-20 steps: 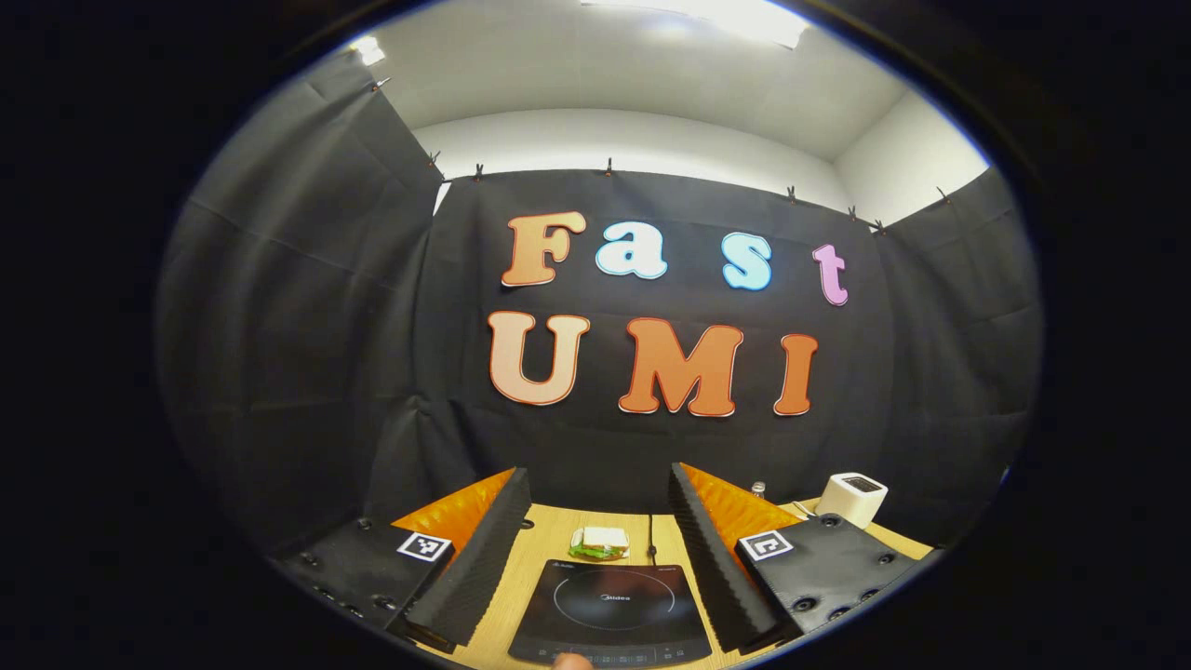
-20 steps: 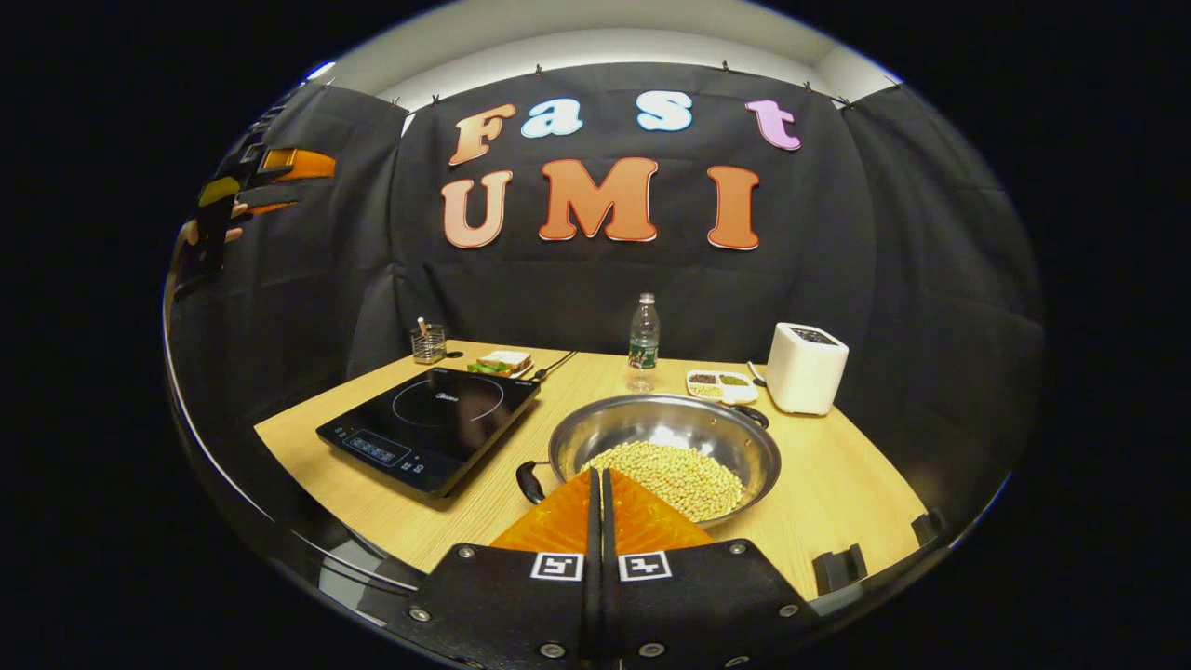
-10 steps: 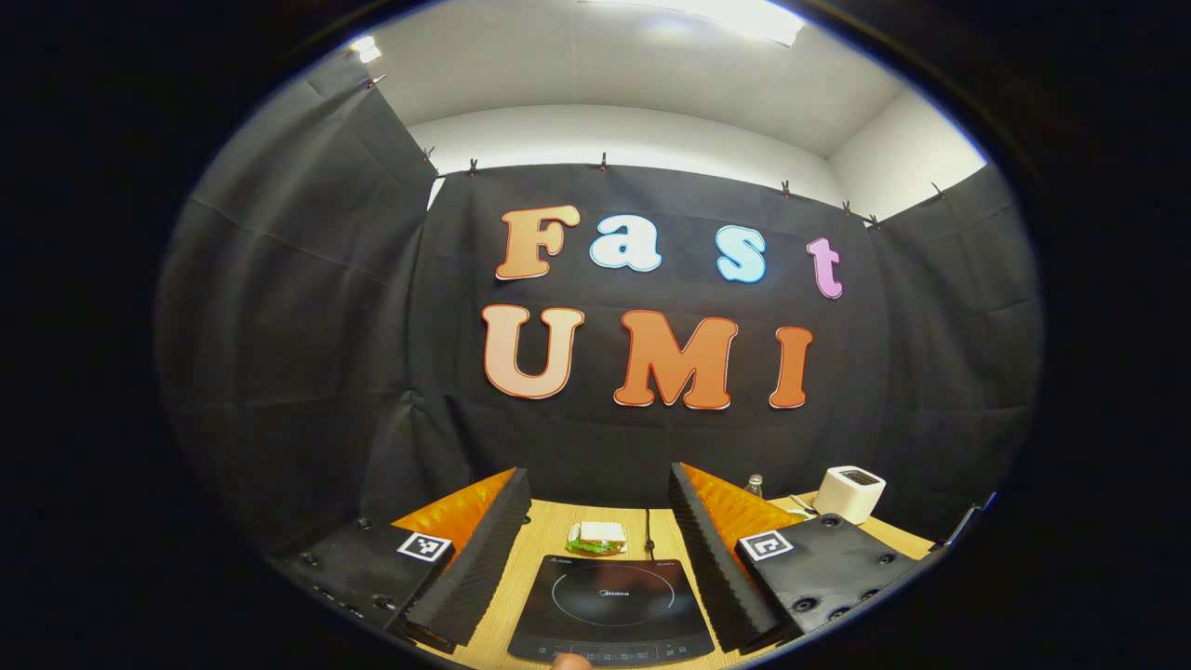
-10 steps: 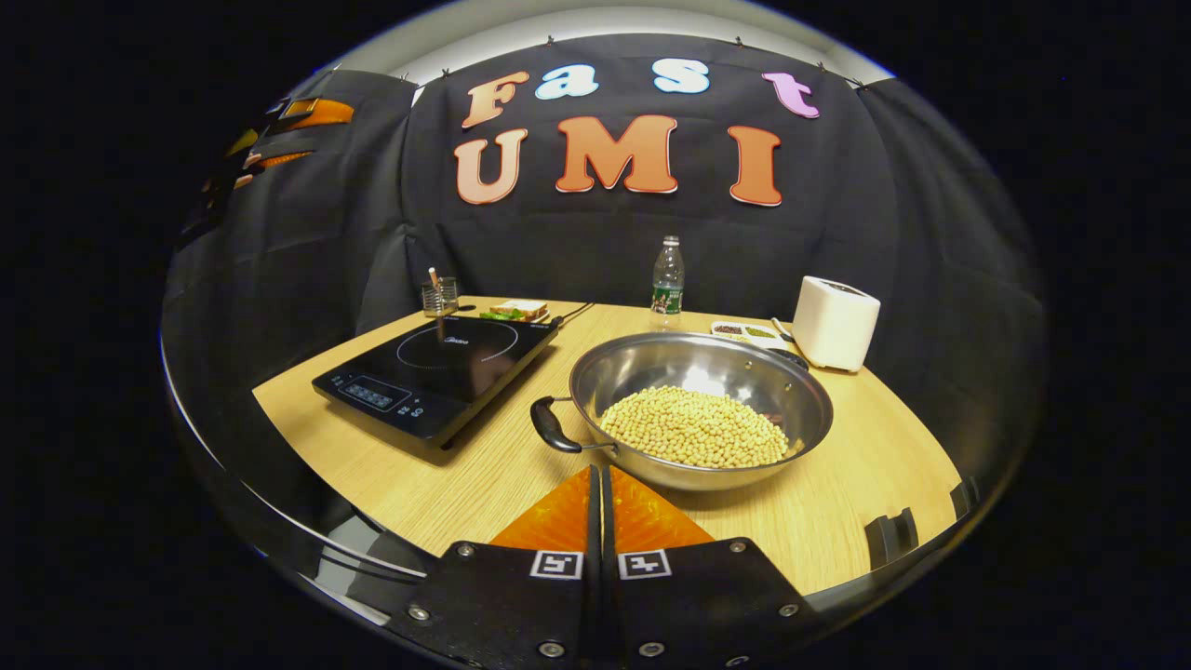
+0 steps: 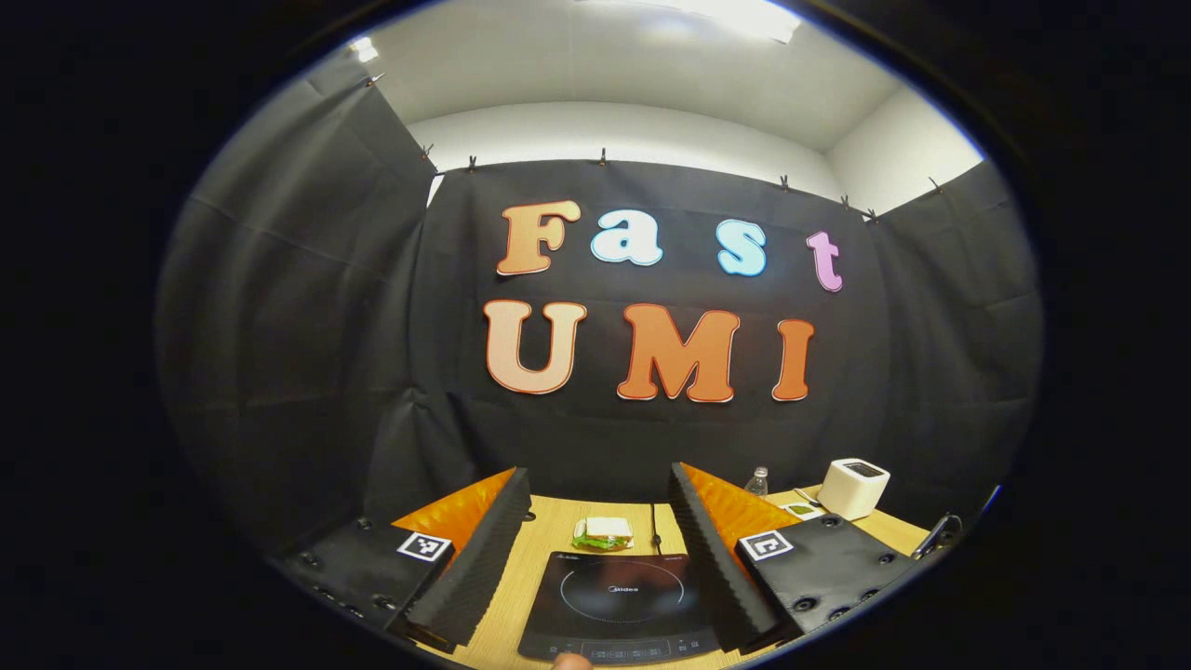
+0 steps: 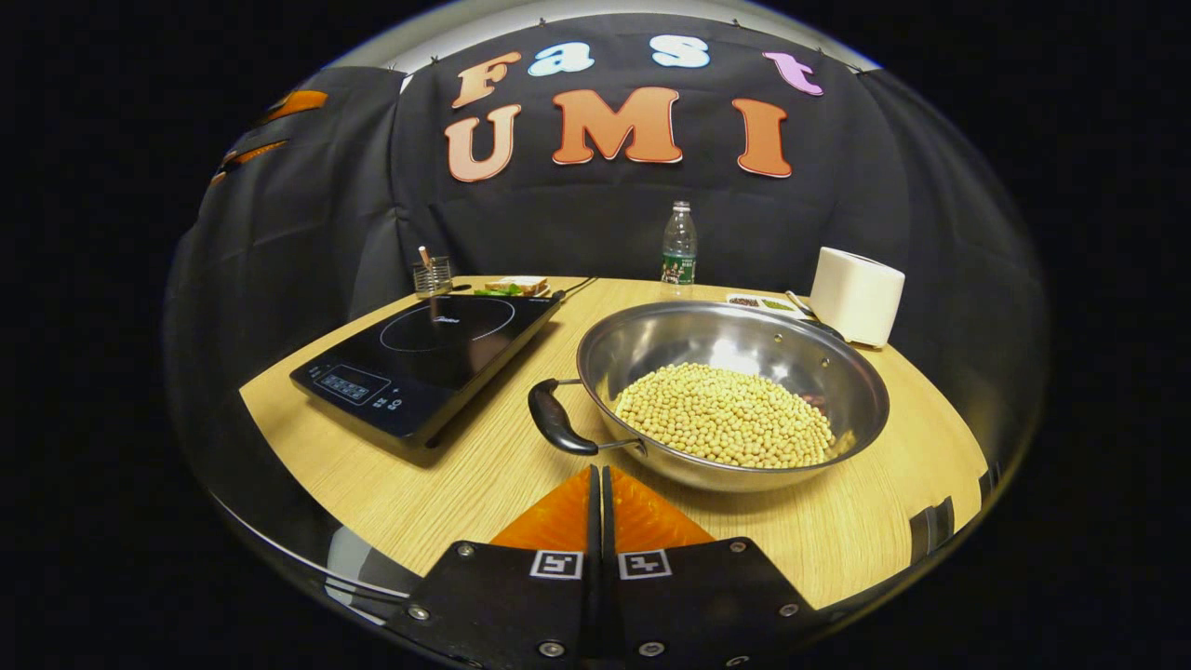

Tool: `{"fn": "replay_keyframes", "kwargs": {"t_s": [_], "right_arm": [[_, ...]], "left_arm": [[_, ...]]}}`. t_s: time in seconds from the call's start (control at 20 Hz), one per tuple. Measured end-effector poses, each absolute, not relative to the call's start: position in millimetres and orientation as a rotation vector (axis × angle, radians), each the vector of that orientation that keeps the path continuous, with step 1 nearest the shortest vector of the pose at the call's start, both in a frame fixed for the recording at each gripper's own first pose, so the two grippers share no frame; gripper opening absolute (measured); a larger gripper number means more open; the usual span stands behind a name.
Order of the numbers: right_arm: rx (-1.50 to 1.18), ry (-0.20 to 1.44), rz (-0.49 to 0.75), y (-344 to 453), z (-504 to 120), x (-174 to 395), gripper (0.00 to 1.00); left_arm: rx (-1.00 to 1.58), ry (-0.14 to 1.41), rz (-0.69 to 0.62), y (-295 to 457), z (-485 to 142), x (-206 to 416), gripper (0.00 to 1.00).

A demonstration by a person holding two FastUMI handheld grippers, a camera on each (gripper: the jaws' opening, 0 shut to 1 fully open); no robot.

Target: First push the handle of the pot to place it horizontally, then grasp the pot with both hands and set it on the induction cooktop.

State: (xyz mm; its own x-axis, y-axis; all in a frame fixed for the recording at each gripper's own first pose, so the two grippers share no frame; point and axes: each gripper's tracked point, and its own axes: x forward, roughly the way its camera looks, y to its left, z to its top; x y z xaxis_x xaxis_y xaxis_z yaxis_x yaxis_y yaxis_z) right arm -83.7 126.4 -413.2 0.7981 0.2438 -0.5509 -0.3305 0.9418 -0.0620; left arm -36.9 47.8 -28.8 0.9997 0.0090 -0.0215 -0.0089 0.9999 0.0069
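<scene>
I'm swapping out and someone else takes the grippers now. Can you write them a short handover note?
Left gripper: open, empty, raised above the induction cooktop.
Right gripper: shut, empty, low over the table, pointing at the pot's near handle.
Pot: full of beans, on the table right of the cooktop, handles running near-left to far-right.
Done: nothing visible.
Left: push the handle round, grasp both handles, lift the pot onto the cooktop.

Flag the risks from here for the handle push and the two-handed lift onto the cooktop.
1. The pot is heaped with soybeans; a hard shove on the near handle could slide or tip it and spill them.
2. The right gripper is shut, with nothing held; a narrow tip may slip off the handle.
3. The induction cooktop sits close by; a swinging pot could knock it.
</scene>
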Motion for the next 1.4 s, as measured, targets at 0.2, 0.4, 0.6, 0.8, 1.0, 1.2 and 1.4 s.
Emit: {"fn": "replay_keyframes", "kwargs": {"t_s": [0.2, 0.4, 0.6, 0.8, 1.0, 1.2, 1.4], "right_arm": [[-0.151, 0.586, 0.3, 136, -417, -74, 0.0], [-0.127, 0.594, 0.303, 145, -419, -69, 0.0], [-0.118, 0.603, 0.307, 152, -420, -64, 0.0], [-0.126, 0.6, 0.283, 161, -421, -57, 0.0], [-0.115, 0.604, 0.279, 169, -423, -50, 0.0], [-0.082, 0.622, 0.282, 179, -424, -44, 0.0], [-0.069, 0.63, 0.28, 187, -424, -36, 0.0]], "left_arm": [[0.02, -0.004, 0.013, 53, -22, -37, 0.97], [0.022, 0.002, 0.017, 53, -23, -34, 0.97], [0.015, 0.014, 0.009, 51, -26, -32, 0.97], [0.012, 0.014, 0.021, 58, -26, -29, 0.97], [0.001, 0.022, 0.037, 68, -29, -29, 0.97], [0.006, 0.023, 0.058, 80, -30, -28, 0.96], [0.008, 0.027, 0.063, 83, -35, -26, 0.97]]}}
